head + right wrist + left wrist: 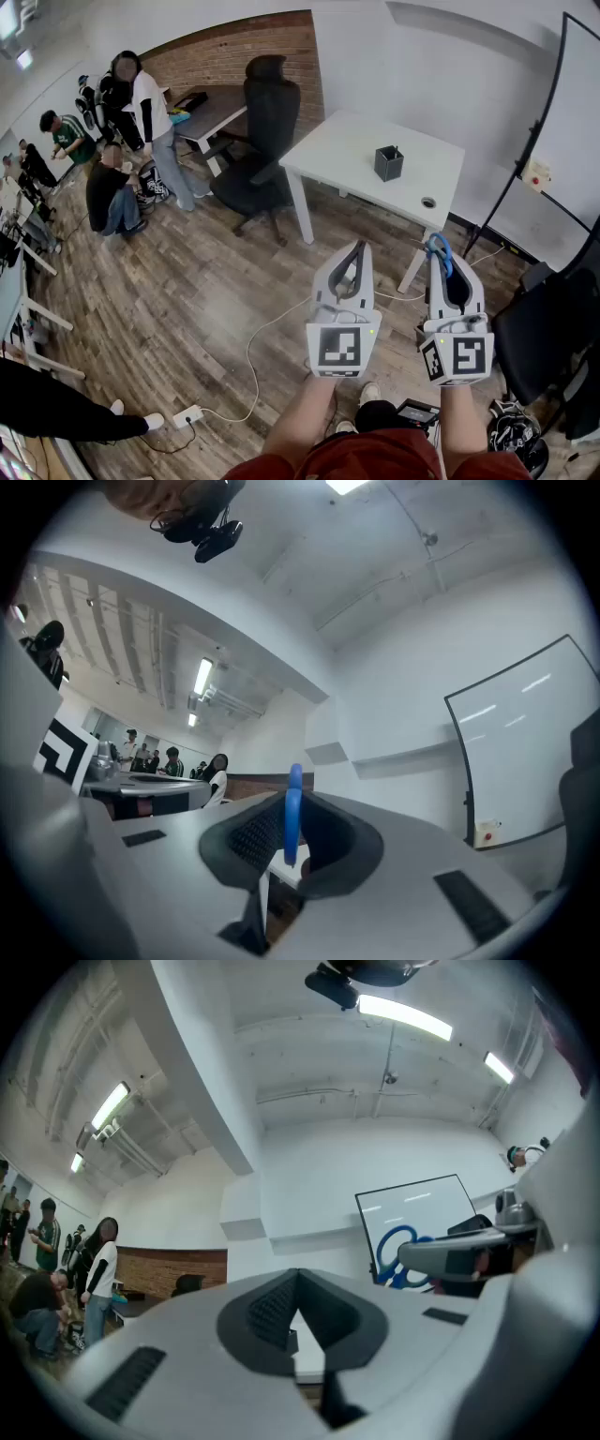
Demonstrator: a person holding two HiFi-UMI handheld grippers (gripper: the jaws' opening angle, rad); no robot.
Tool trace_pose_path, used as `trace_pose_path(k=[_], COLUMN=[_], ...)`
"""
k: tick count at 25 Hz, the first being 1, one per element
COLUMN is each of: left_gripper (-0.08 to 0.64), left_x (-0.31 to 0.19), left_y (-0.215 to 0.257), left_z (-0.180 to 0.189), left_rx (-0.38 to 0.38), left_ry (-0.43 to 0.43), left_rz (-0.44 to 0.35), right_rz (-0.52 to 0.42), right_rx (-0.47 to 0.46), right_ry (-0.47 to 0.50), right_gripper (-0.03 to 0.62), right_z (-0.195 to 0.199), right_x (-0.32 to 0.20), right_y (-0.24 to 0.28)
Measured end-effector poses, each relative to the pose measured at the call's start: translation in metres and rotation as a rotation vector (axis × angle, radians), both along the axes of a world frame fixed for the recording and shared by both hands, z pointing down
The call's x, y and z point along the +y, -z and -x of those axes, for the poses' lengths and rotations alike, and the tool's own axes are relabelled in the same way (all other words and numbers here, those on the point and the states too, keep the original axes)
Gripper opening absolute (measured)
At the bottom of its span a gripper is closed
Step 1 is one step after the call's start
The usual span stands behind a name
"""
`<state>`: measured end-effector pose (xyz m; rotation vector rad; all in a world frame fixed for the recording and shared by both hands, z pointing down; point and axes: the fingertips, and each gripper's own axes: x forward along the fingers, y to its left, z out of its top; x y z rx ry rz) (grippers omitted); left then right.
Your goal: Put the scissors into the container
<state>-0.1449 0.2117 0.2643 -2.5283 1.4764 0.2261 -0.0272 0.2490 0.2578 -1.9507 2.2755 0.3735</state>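
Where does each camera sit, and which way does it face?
Head view: on the person's head, facing steeply down at floor, white table, container; forearms, left gripper, right gripper show.
Left gripper view: on that gripper, along its shut, empty jaws, up toward the whiteboard.
Right gripper view: on that gripper, along jaws clamping the scissors, upward.
Shared: scissors show in all three.

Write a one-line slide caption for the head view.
Right claw gripping blue scissors, left claw shut and empty, white table with dark container ahead.
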Motion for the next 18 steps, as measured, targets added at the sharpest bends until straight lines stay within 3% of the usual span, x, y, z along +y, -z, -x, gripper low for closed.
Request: trace_pose_path(k=[3,8,18], left_gripper=[0.012,0.012,0.012], left_x=[0.046,0.098,0.142], left_y=[0.004,0.004,0.002], left_z=[0.005,-0.007,-0.058], left_rx=[-0.041,-0.031,-0.02], left_ry=[0.008,0.025,0.074], left_rz=[-0.003,0.009,0.015], right_rz=[-0.01,-0.027,-0.014], right_rx=[-0.028,-0.04,-0.083], right_ry=[0.001,0.017,0.044], right_gripper=[0.054,0.054,0.054], right_z=[0.004,-0.006,-0.058], right_x=[0.04,0.082,0.12], right_y=[0.006,0.012,0.004])
